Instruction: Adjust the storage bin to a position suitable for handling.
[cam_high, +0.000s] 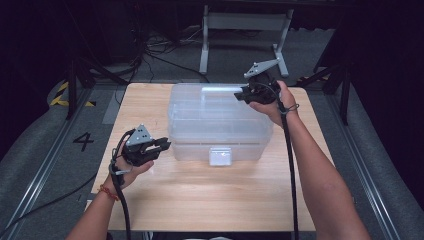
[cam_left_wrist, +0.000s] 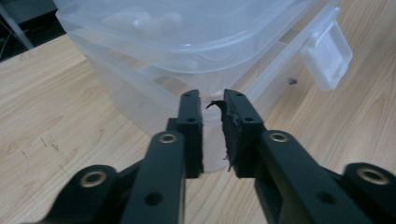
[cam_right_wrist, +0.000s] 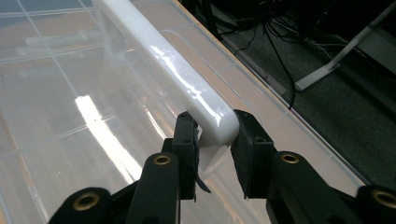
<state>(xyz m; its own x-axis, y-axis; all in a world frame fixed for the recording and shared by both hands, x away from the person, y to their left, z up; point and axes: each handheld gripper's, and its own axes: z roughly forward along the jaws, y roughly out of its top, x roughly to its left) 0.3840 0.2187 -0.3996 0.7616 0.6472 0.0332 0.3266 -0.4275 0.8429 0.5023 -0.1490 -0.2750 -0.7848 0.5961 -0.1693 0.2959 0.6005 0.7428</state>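
A clear plastic storage box (cam_high: 220, 125) with its lid on stands in the middle of the wooden table (cam_high: 200, 200). My right gripper (cam_high: 240, 95) is at the far right of the lid. In the right gripper view this gripper (cam_right_wrist: 212, 121) is shut on the end of the white carry handle (cam_right_wrist: 177, 60). My left gripper (cam_high: 167, 145) hovers just left of the box's near left corner. In the left gripper view its jaws (cam_left_wrist: 212, 95) stand almost together with nothing between them, pointing at that corner of the box (cam_left_wrist: 154, 88).
A white latch (cam_high: 220, 156) hangs on the box's front wall, also seen as the latch (cam_left_wrist: 327, 56) in the left gripper view. Bare tabletop lies in front of the box. Beyond the table are a metal stand (cam_high: 245, 30) and floor cables.
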